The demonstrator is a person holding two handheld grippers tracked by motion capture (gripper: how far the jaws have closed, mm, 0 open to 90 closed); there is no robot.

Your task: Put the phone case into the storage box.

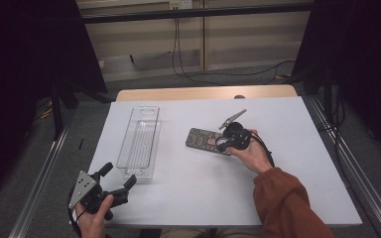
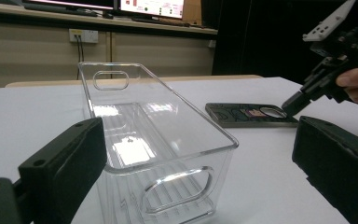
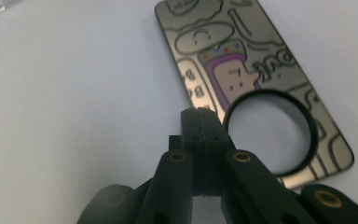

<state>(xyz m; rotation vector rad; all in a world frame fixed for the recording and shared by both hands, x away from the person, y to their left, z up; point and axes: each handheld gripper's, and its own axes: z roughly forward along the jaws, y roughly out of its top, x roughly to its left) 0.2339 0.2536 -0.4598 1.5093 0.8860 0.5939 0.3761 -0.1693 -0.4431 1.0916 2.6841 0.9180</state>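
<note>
The left gripper (image 1: 113,191) is resting at the near-left corner of the white table (image 1: 287,188), its fingers (image 2: 65,161) standing spread with nothing between them. Just beyond those fingertips, the clear plastic bin (image 2: 168,140) is lying lengthwise, its near handle cut-out facing the spread jaws. Farther off (to the right of the bin), the right gripper (image 3: 200,119) is hovering with its fingers (image 3: 209,140) pressed together and gripping nothing. The flat patterned tin (image 3: 242,70) is lying on the table immediately past those closed fingertips, its round black-rimmed window (image 3: 270,133) sitting just beside them; contact cannot be determined.
</note>
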